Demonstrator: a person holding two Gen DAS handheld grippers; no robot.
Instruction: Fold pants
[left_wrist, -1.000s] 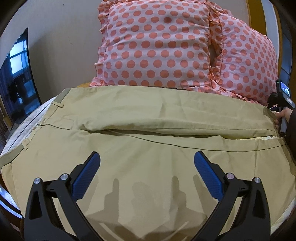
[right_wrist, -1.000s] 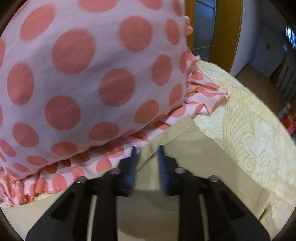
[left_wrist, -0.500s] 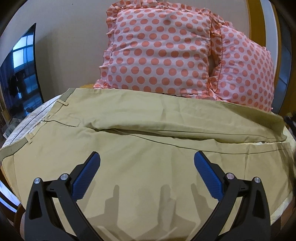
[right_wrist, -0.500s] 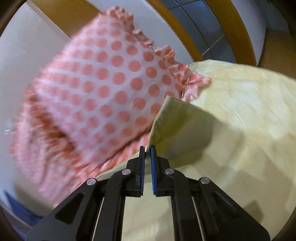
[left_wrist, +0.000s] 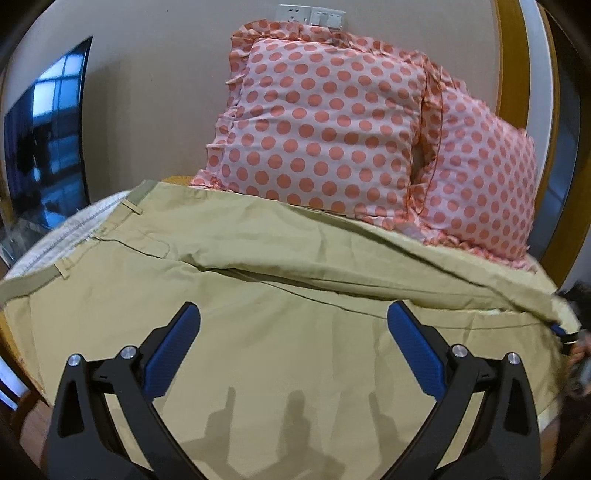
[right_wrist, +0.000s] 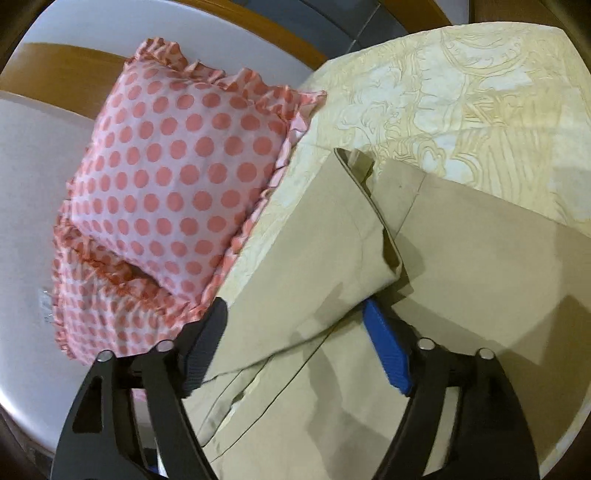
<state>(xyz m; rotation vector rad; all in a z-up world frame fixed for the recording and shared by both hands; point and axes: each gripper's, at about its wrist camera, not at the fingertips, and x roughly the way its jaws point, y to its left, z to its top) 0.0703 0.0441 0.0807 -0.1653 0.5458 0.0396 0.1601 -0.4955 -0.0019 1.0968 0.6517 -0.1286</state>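
Note:
Khaki pants (left_wrist: 258, 332) lie spread across the bed, waistband at the left, legs running right. The far leg lies partly over the near one. My left gripper (left_wrist: 291, 328) is open and empty, hovering above the near leg. My right gripper (right_wrist: 295, 321) is open above the leg ends; the far leg's hem end (right_wrist: 332, 236) lies loosely folded between its fingers, resting over the other leg (right_wrist: 480, 280). The right gripper also shows at the right edge of the left wrist view (left_wrist: 565, 332).
Two pink polka-dot pillows (left_wrist: 325, 125) (right_wrist: 177, 177) stand against the wall behind the pants. A cream patterned bedspread (right_wrist: 461, 92) covers the bed beyond the leg ends. A dark screen (left_wrist: 44, 147) is at the left.
My right gripper, shut on the far leg's hem, pulled it back over the other leg and has opened, letting the hem drop. The left gripper stayed open and tilted up slightly.

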